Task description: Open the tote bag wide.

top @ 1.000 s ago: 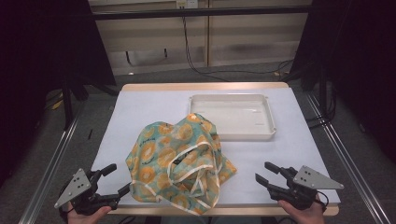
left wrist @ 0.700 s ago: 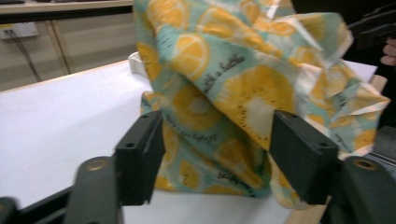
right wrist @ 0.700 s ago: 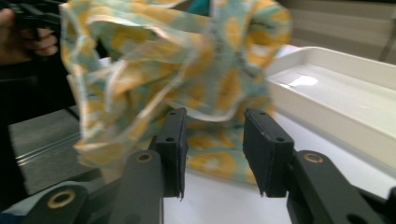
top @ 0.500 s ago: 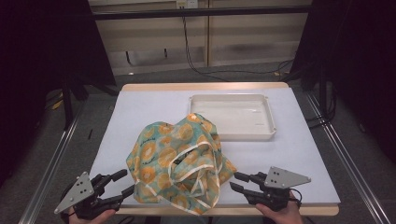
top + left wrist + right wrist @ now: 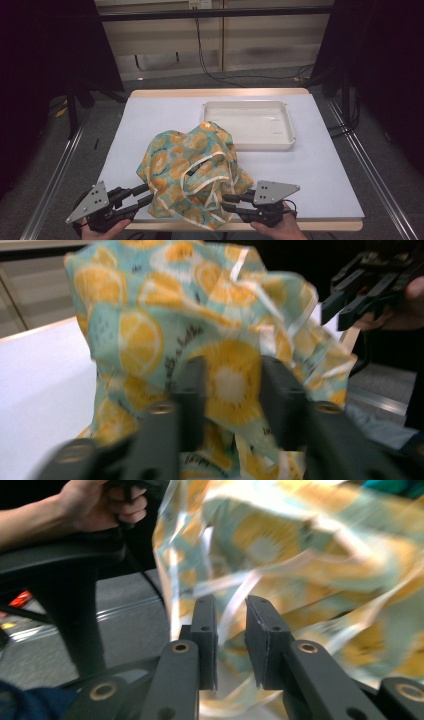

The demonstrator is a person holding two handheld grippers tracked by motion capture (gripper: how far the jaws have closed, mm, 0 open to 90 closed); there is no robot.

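Note:
A crumpled teal cloth printed with orange citrus slices lies heaped on the near half of the white table. My left gripper reaches its lower left edge from the near left corner. Its jaws have just been closing, and in the left gripper view a fold of cloth sits between them with a gap still showing. My right gripper meets the cloth's lower right edge. Its jaws have also been closing, and a pale hem of the cloth runs through the narrow gap.
A white shallow tray stands at the back right of the table, touching the cloth's far tip. The table's front edge runs just under both hands. Dark frame posts flank the table, and cables lie on the floor behind it.
Both grippers have moved inward to the cloth, the right one much farther leftward. Both pairs of jaws have narrowed. The cloth's near edges now lie between the jaws.

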